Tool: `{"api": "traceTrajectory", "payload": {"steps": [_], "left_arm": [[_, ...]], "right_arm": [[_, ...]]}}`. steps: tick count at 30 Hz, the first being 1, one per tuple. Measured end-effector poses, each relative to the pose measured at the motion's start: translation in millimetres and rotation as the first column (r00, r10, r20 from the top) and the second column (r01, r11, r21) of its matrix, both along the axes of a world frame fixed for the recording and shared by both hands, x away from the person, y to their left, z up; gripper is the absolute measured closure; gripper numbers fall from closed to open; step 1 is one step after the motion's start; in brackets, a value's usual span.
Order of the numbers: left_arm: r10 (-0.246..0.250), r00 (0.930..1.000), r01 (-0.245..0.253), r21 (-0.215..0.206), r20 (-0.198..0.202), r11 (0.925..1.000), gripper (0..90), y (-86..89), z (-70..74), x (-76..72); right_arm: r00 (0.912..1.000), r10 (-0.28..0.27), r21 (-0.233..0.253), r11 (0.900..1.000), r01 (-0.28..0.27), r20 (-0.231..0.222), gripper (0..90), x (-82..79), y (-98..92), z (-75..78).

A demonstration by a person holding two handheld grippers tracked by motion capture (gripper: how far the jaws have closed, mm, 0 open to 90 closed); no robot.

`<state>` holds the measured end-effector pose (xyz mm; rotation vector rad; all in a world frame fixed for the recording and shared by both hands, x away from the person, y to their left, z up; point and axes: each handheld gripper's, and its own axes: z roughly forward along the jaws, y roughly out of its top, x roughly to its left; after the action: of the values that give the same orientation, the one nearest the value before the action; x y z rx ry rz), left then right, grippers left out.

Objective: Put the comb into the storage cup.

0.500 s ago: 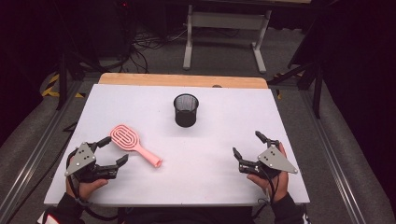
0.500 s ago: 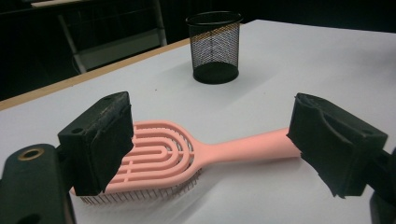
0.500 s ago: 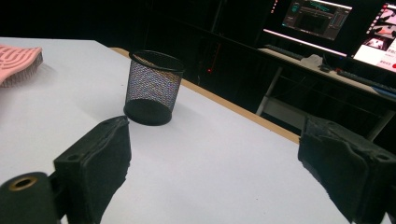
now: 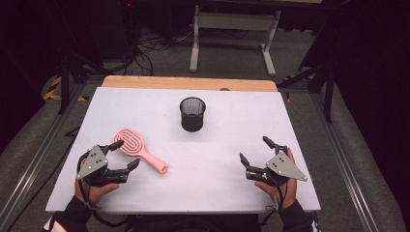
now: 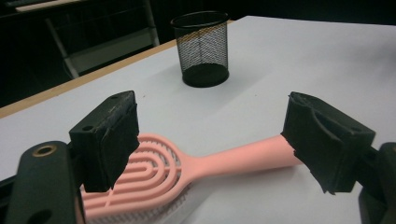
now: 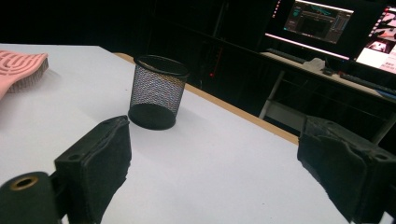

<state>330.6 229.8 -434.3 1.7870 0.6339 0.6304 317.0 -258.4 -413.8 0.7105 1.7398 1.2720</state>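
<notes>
A pink hairbrush (image 4: 139, 148) lies flat on the white table (image 4: 212, 188), its handle pointing toward the near right. My left gripper (image 4: 124, 154) stands open at the near left, its jaws on either side of the brush, touching nothing. In the left gripper view the hairbrush (image 5: 196, 168) lies between and beyond the spread jaws of the gripper (image 5: 219, 144). A black mesh cup (image 4: 192, 114) stands upright at mid-table, farther back. My right gripper (image 4: 256, 151) is open at the near right, with nothing between its jaws. The right gripper view shows the cup (image 6: 158, 92) ahead.
A wooden strip (image 4: 188, 83) edges the table's far side. Beyond it stands a grey metal frame (image 4: 232, 29) on a floor with cables. Monitors (image 6: 322, 18) glow in the right gripper view, off the table. Bare tabletop lies between the two grippers.
My left gripper has moved a little forward, toward the brush. The right gripper, brush and cup are as before.
</notes>
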Motion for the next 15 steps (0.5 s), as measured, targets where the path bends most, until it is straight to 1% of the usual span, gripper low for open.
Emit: {"api": "traceTrajectory", "payload": {"steps": [1, 2, 4, 6, 8, 9, 11, 12, 15], "left_arm": [[0.000, 1.0000, 0.000, 0.000, 0.000, 1.0000, 20.6, 0.0, 0.0, 0.0], [-0.007, 1.0000, 0.007, 0.008, 0.001, 0.9999, 20.6, -4.5, 0.5, 2.4], [-0.017, 0.9997, 0.018, 0.015, -0.015, 0.9997, 20.7, -10.7, -0.7, 6.7], [-0.027, 0.9992, 0.028, 0.038, -0.028, 0.9989, 21.3, -17.0, -2.4, 9.5], [-0.039, 0.9987, 0.041, 0.060, -0.032, 0.9974, 22.0, -23.4, -3.1, 11.6], [-0.031, 0.9989, 0.033, 0.075, -0.035, 0.9966, 22.9, -27.0, -3.1, 12.9], [-0.009, 0.9979, 0.014, 0.085, -0.065, 0.9963, 24.9, -35.4, -2.9, 17.9], [-0.010, 0.9970, 0.016, 0.081, -0.077, 0.9966, 25.6, -39.0, -2.9, 20.3], [-0.020, 0.9956, 0.031, 0.119, -0.092, 0.9924, 32.7, -49.8, -2.3, 26.9]], "right_arm": [[1.0000, 0.000, 0.000, 1.000, 0.000, 0.000, 10.8, 0.0, 0.0, 0.0], [1.0000, 0.000, 0.002, 1.000, 0.000, 0.004, 10.8, -0.1, -0.2, 0.4], [0.9999, -0.001, 0.008, 1.000, 0.000, 0.011, 10.7, 0.4, -0.5, 0.9], [1.0000, -0.005, 0.011, 1.000, 0.005, 0.005, 10.7, 2.0, 0.1, 0.0], [1.0000, -0.003, 0.006, 1.000, 0.003, 0.003, 10.7, 3.2, 1.7, -0.3], [1.0000, -0.003, 0.005, 1.000, 0.003, 0.004, 10.7, 3.4, 2.7, -0.3], [1.0000, 0.003, -0.004, 1.000, -0.003, 0.003, 10.8, 3.4, 4.8, -0.7], [1.0000, 0.004, -0.012, 1.000, -0.004, 0.002, 10.8, 3.5, 5.8, -1.4], [1.0000, 0.008, -0.021, 1.000, -0.008, -0.005, 10.9, 3.0, 6.5, -2.7]]}}
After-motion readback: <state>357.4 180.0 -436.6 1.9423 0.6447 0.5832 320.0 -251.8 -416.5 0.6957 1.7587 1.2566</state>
